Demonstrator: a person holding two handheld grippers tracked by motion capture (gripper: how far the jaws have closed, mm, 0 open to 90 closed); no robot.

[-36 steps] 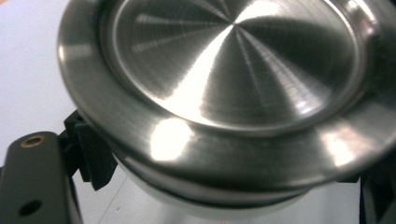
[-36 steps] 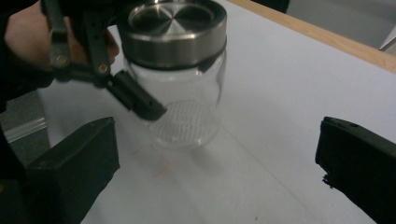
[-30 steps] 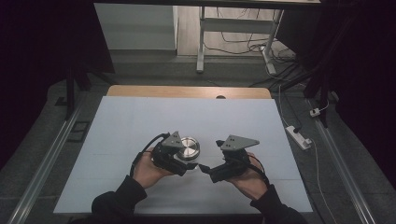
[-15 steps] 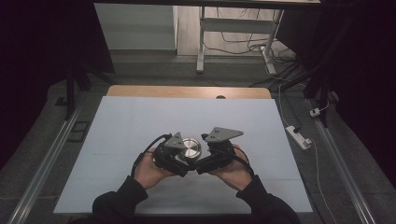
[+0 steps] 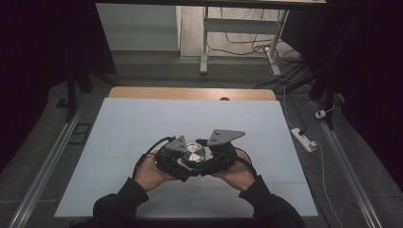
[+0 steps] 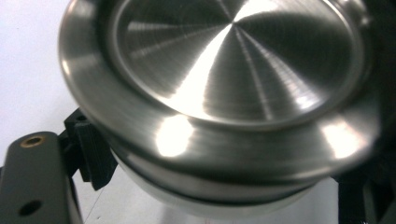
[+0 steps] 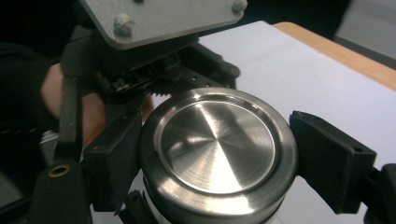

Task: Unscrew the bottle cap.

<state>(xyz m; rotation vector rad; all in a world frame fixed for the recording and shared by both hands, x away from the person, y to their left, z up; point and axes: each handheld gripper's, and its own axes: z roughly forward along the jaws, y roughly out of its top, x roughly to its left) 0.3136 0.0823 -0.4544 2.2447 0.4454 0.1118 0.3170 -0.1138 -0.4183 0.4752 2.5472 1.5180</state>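
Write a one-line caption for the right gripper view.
Right gripper closed on the steel lid of a round container, with the left gripper close behind it over the white table.

No text, label, brand, number or sign can be read anywhere in these views; the brushed lid of the steel container [image 7: 218, 149] between the jaws is bare, and so is the table sheet [image 5: 142, 123] around them.

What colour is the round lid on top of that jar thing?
Shiny silver, brushed metal with fine lines fanning out from its centre. The lid shows best in the right gripper view.
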